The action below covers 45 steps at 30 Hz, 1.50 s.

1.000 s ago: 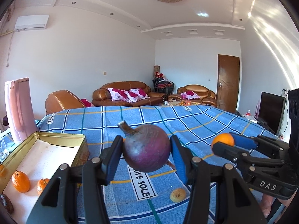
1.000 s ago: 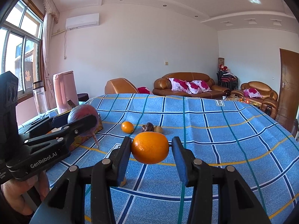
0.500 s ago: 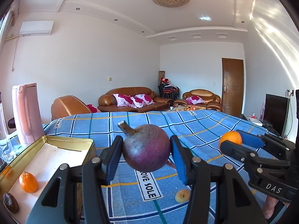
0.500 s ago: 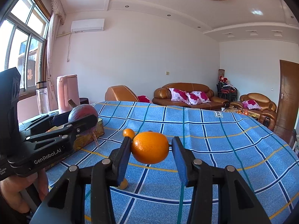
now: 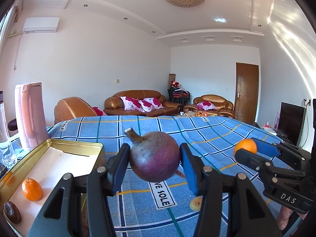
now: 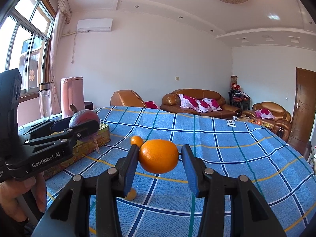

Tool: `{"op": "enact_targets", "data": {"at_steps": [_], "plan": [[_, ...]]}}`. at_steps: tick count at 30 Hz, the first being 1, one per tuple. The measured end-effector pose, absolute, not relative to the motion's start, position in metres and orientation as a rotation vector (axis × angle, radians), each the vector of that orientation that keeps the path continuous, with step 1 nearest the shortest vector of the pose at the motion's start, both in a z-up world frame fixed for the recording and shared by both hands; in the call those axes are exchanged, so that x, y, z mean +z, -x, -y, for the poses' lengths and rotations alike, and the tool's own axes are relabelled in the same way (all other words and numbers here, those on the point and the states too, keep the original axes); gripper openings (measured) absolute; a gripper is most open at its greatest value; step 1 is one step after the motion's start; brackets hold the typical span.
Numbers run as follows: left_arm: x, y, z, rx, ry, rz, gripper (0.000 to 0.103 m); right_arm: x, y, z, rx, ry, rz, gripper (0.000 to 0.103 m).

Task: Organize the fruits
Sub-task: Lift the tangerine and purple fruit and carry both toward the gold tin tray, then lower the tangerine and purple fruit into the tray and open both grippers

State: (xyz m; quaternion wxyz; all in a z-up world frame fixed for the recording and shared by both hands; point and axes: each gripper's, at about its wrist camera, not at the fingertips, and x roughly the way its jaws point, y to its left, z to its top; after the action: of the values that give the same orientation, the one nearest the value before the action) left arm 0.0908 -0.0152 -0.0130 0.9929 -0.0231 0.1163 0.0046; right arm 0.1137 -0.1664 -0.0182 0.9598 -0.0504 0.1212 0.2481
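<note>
My left gripper is shut on a round purple fruit with a brown stem, held in the air above the blue checked cloth. A gold tin tray lies to its left, holding an orange and a dark wrinkled fruit. My right gripper is shut on an orange, also off the table. Seen from the right wrist, the left gripper with the purple fruit hangs by the tin. The right gripper shows at the right of the left wrist view.
A small orange and a small yellow fruit lie on the cloth; the yellow one is below the left gripper. A pink kettle and a clear bottle stand behind the tin. A hand holds the left gripper.
Both grippers keep the same hold on their fruit. Both views have tipped up slightly, so more ceiling shows, and the small fruits behind the right gripper's finger are now mostly hidden.
</note>
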Motion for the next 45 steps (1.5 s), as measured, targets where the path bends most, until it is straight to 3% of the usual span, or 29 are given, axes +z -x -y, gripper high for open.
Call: {"op": "enact_targets", "data": {"at_steps": [45], "plan": [[-0.008, -0.052, -0.077, 0.178, 0.096, -0.274, 0.053, 0.002, -0.100, 0.066, 0.711, 0.209, -0.243, 0.047]]}}
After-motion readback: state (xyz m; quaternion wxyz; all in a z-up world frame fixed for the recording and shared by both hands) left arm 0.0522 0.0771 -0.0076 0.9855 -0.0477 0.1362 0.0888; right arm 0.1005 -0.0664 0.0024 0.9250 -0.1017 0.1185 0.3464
